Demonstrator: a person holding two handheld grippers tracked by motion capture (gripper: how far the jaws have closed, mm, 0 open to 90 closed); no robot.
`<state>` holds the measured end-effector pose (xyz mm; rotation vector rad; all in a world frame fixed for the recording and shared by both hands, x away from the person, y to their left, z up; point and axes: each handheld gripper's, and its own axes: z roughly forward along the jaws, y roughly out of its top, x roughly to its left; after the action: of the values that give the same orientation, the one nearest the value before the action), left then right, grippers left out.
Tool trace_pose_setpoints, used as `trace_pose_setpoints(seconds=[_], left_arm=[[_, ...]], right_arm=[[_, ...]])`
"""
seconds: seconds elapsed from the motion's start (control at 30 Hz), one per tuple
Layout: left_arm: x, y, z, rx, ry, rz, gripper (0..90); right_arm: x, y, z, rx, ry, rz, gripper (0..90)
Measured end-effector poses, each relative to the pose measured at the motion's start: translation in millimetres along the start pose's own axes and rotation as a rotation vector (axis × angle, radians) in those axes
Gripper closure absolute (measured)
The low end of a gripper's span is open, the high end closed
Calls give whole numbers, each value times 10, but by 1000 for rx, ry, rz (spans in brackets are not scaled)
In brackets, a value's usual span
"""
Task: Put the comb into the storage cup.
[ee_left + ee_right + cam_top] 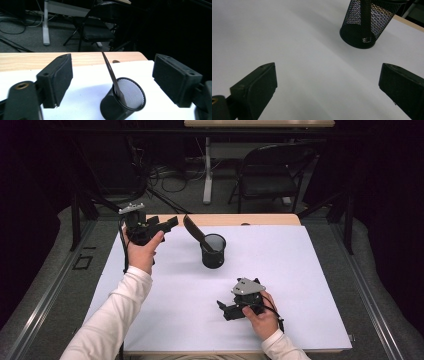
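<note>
A black mesh cup [213, 251] stands upright on the white sheet, toward the back middle. A dark flat tool [192, 229] stands in it, and its blade leans up and to the left. My left gripper [167, 225] is held in the air left of the cup, jaws pointing toward it, open and holding nothing. In the left gripper view the cup [125, 102] and the tool [110, 70] lie ahead of the gripper [115, 75], apart from its pads. My right gripper [223, 310] rests low near the front, open and empty. Its view has the cup [364, 25] at upper right, beyond the gripper [327, 85].
The white sheet [280, 270] covers most of a wooden table [260, 219], whose bare wood shows along the far edge. Behind the table stand a black folding chair [272, 175] and a white table leg [207, 175], with cables on the floor.
</note>
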<state>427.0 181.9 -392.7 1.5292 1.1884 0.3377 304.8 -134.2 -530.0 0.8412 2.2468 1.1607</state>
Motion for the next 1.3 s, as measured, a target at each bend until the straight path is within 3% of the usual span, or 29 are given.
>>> trace_pose_setpoints(seconds=[0.27, 0.33, 0.4, 0.63, 0.77, 1.07, 1.3], left_arm=[[-7, -66, -77, 44, -44, 26, 163], [-7, -83, -102, 51, -73, 29, 163], [-9, -100, -136, 56, -106, 63, 163], [-4, -159, -213, 79, -110, 124, 163], [-2, -208, -263, 86, -106, 130, 163], [-7, -321, -411, 87, -147, 143, 164], [-24, -428, -558, 83, -166, 180, 165]], right_arm=[[0, 0, 3, 3, 0, 0, 15], [5, -1, 6, 0, -2, -2, 15], [4, 0, 2, 0, 0, -1, 15], [7, 0, 3, -1, 0, -1, 15], [5, 0, 3, 0, -2, 2, 15], [8, 1, 5, -1, -2, 1, 15], [9, 2, 5, -1, -2, 0, 15]])
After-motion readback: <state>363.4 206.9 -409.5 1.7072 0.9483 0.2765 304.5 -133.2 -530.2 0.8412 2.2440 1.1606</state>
